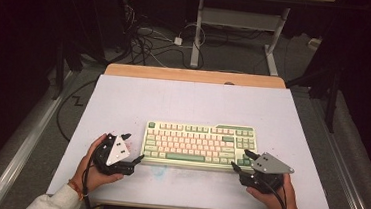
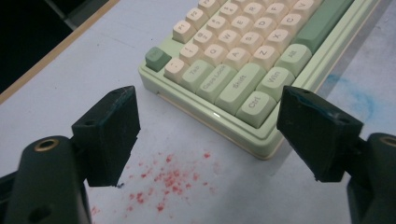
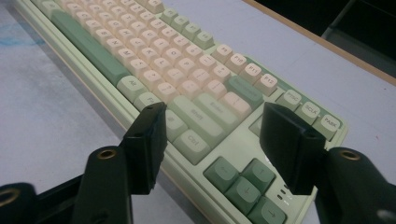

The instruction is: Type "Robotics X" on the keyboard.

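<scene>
A pale green and cream keyboard lies at the middle of the white table top. My left gripper sits just off its left end, held in a hand, jaws open. In the left gripper view the keyboard has its front left corner just ahead of the left gripper, with nothing between the pads. My right gripper is at the keyboard's front right corner. In the right gripper view the right gripper stands open, its jaws either side of the corner keys of the keyboard; I see no pad pressing on it.
The white table top has a wooden strip along its far edge. Red specks and a blue smear mark the surface near the keyboard. Cables and desk legs are on the floor beyond.
</scene>
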`<state>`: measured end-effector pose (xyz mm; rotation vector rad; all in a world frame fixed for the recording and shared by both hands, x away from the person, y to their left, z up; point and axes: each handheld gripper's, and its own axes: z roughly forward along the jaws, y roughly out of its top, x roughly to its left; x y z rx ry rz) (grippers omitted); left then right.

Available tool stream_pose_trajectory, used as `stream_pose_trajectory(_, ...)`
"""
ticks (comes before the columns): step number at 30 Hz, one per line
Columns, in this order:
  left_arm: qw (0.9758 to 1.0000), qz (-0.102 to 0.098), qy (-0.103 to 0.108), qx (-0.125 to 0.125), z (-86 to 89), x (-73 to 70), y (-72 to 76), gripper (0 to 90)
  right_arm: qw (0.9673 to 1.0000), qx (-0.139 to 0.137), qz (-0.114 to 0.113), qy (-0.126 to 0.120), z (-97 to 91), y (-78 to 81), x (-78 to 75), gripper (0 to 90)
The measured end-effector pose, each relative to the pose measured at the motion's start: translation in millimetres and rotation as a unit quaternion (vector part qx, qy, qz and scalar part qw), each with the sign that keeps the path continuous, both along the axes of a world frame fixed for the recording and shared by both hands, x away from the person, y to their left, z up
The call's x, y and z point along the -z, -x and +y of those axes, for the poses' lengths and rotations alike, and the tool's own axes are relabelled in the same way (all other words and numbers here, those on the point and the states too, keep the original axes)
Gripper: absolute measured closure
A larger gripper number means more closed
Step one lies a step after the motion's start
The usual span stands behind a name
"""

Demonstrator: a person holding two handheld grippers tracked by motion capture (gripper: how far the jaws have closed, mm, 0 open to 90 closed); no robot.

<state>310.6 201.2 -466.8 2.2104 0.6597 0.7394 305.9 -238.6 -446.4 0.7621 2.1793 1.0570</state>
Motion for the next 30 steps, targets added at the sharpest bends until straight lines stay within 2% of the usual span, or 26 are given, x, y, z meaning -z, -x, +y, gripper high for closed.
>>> stream_pose_trajectory(7, 0.9997, 0.024, -0.010, -0.003, 6.1, 9.3, 4.7, 20.2, 0.9999, -0.007, 0.004, 0.010, 1.9, -4.4, -7.0, 62.9)
stream_pose_trajectory(9, 0.9996, 0.026, -0.011, -0.005, 7.4, 10.6, 5.9, 20.2, 0.9998, -0.016, 0.013, 0.009, 2.8, -8.1, -10.2, 72.9)
stream_pose_trajectory(14, 0.9994, 0.030, -0.011, -0.010, 9.4, 11.0, 6.3, 20.3, 0.9992, -0.025, 0.027, 0.013, 6.5, -19.5, -17.2, 88.9)
stream_pose_trajectory(20, 0.9992, 0.032, -0.020, -0.008, 7.9, 12.1, 6.2, 20.2, 0.9984, -0.033, 0.040, 0.023, 12.9, -32.2, -24.2, 90.0)
stream_pose_trajectory(25, 0.9991, 0.036, -0.022, -0.008, 7.8, 12.7, 5.1, 20.5, 0.9979, -0.035, 0.047, 0.027, 19.4, -44.8, -28.7, 90.0)
stream_pose_trajectory(30, 0.9990, 0.038, -0.022, -0.007, 8.1, 12.7, 4.9, 20.5, 0.9966, -0.049, 0.055, 0.036, 30.1, -52.1, -29.1, 90.0)
